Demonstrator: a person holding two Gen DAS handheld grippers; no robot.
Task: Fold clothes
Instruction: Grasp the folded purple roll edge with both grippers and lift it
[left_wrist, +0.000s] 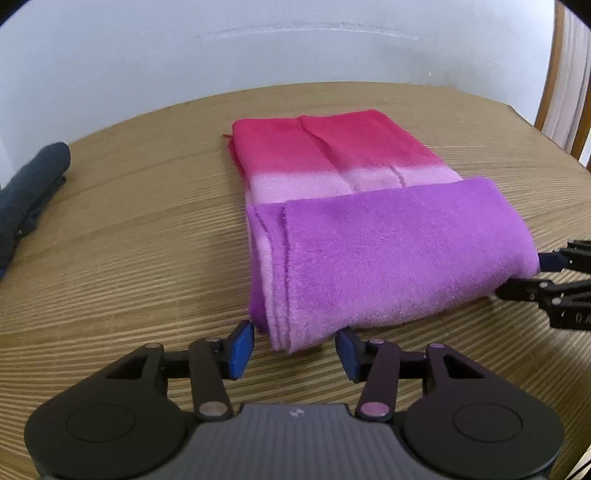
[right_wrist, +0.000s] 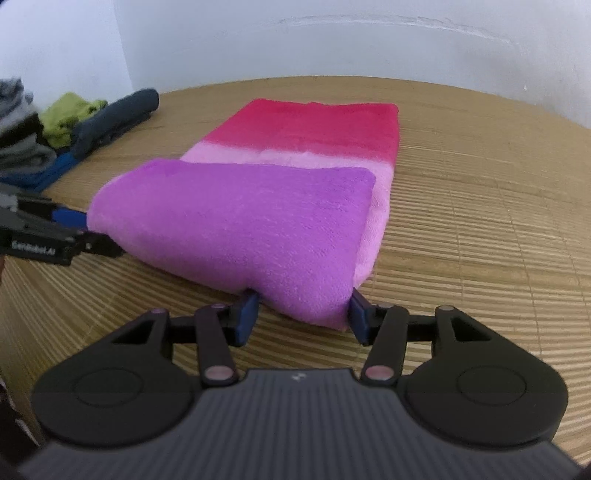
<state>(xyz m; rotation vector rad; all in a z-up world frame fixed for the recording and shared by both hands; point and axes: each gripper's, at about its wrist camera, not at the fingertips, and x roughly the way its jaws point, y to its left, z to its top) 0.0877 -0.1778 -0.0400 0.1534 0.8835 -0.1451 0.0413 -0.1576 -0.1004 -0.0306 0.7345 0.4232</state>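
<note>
Straddling the towel's (left_wrist: 369, 266) near folded edge, left gripper (left_wrist: 295, 350) and right gripper (right_wrist: 303, 314), jaws parted, unclamped; long axis running straight ahead.

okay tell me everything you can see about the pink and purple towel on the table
The towel looks like soft fleecy cloth, banded deep pink at the far end, pale pink in the middle, purple nearest. It lies flat on the wooden table, folded in layers, its purple end doubled back over itself. The left gripper and right gripper each straddle a near corner, jaws apart, pads not visibly pinching it.
</note>
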